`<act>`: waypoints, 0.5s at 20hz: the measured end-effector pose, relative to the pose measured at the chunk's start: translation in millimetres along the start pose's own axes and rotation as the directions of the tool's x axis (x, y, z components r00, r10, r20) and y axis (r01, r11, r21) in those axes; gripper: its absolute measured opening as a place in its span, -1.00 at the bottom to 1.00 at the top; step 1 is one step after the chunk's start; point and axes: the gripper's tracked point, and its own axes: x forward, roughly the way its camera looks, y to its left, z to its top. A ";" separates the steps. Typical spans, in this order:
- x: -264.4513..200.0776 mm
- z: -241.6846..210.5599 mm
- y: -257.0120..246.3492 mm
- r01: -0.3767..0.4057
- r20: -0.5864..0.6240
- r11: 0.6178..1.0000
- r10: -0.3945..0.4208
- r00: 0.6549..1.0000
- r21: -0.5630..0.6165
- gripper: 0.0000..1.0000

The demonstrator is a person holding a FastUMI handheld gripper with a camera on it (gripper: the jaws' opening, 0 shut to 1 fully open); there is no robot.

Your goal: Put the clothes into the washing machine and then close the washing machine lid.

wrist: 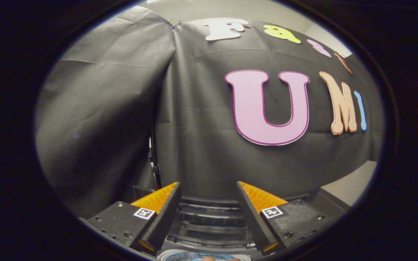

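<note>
My gripper [207,184] is open, with a wide gap between its fingers and nothing held. Through that gap, just below and ahead of the fingertips, I see a dark ribbed part of the washing machine [209,221]. Closer to me, under the fingers, a pale rounded rim [180,255] of the machine shows, with a bit of blue and a small pinkish patch inside it; I cannot tell what these are. The gripper points level at the booth's wall, above the machine.
The black cloth wall [201,145] hangs close behind the machine. A seam with a dark strap [154,159] runs down where two cloth panels meet, left of the fingers. A pale room wall [354,185] shows beyond the cloth on the right.
</note>
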 end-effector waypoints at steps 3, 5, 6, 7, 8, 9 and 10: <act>20.9 -8.2 -12.1 0.027 -0.043 1.000 -0.027 0.999 0.003 0.83; 33.2 -19.0 -16.7 0.032 -0.081 0.999 -0.030 0.996 0.024 0.83; 37.9 -24.8 -18.0 0.036 -0.097 0.999 -0.033 0.995 0.025 0.83; 41.2 -29.1 -19.4 0.049 -0.109 0.999 -0.046 0.993 0.021 0.83; 44.2 -31.3 -20.7 0.057 -0.108 0.998 -0.056 0.993 0.006 0.83; 47.6 -34.4 -20.9 0.067 -0.106 0.998 -0.068 0.992 -0.004 0.83; 48.6 -39.7 -17.4 0.064 -0.118 0.998 -0.064 0.991 -0.002 0.83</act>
